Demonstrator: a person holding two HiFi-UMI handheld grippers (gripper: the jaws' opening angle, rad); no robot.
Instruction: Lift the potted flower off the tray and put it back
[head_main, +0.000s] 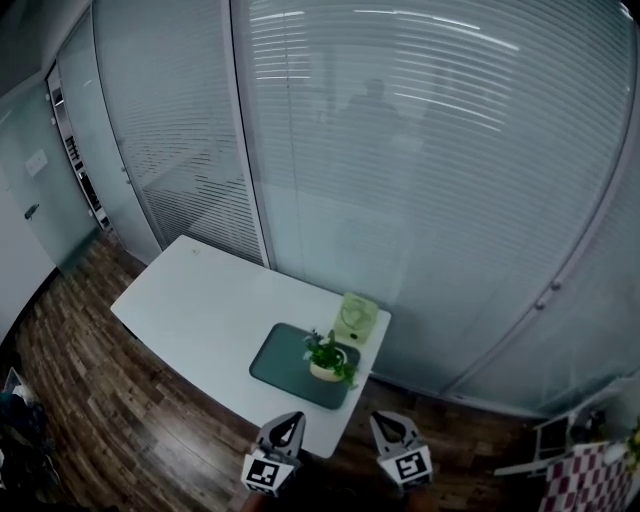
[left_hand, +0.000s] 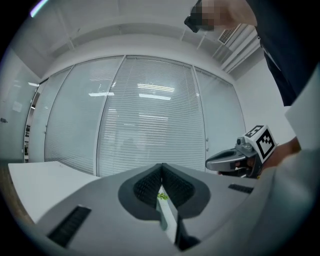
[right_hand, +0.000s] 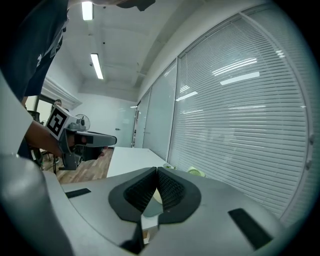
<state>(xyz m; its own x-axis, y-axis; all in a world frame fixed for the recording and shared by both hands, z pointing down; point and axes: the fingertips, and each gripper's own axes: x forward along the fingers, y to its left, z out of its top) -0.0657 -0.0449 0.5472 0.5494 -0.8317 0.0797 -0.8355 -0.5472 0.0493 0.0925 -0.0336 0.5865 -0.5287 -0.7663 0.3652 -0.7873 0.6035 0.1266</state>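
- We see one potted flower on one tray on the tabletop.
- One green fan stands at the tray's one o'clock.
- Our left claw and right claw, both pressed together and empty, hang at six o'clock.

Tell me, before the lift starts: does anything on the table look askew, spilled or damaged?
Nothing stands out. The potted flower stands upright on the dark tray, which lies flat on the white table; no spill shows.
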